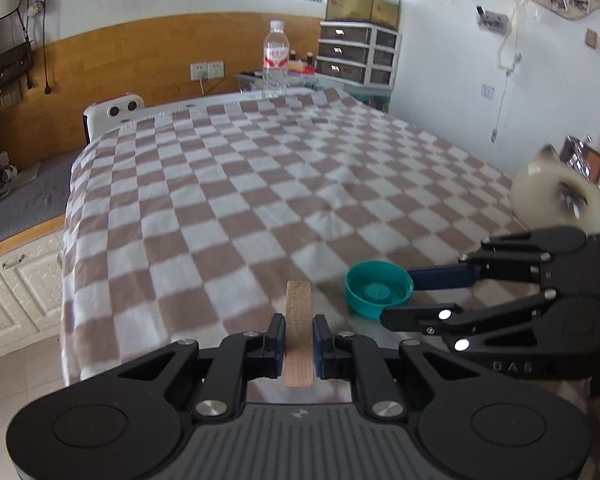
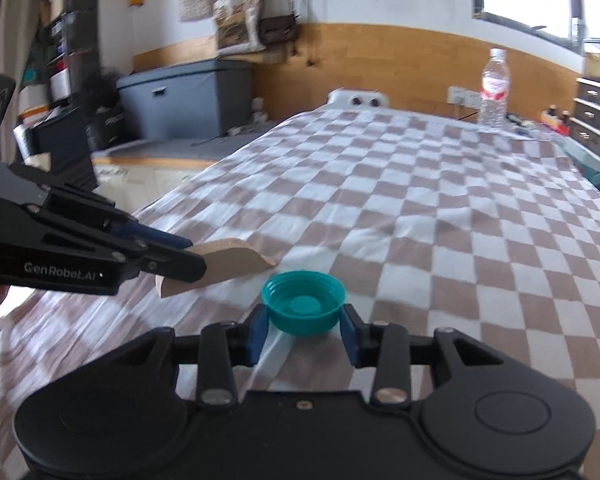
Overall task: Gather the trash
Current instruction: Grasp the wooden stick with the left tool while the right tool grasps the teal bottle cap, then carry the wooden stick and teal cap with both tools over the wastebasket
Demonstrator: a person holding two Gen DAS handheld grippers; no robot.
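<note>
- Left gripper (image 1: 299, 342): at 6 o'clock in the left wrist view, jaws closed narrow on a flat wood piece (image 1: 298, 332) held on edge, its far end sticking out past the fingertips.
- Right gripper (image 2: 303, 322): at 6 o'clock in the right wrist view, jaws part-open and clamped on a teal cap (image 2: 304, 307), hollow side up, one pad on each side of its rim.
- Relative pose: in the left wrist view the right gripper (image 1: 396, 296) enters from 3 o'clock, roughly level, cap (image 1: 379, 294) at its tips, just beside the wood piece but apart from it; in the right wrist view the left gripper (image 2: 188, 256) enters from 9 o'clock, wood piece (image 2: 224, 266) pointing toward the cap.
- Both held items hover close over the near edge of the checkered cloth (image 1: 260, 184) on the table.
- Open room: the cloth runs bare from the grippers toward 12 o'clock; its left edge drops off at 9 o'clock.
- Tape roll (image 1: 558, 200): at 3 o'clock, blurred, behind the right gripper.
- Bottle (image 1: 275, 62): upright at the far edge, 12 o'clock; at 1 o'clock in the right wrist view (image 2: 494, 88).
- Drawer unit (image 1: 358, 52): beyond the table, 1 o'clock.
</note>
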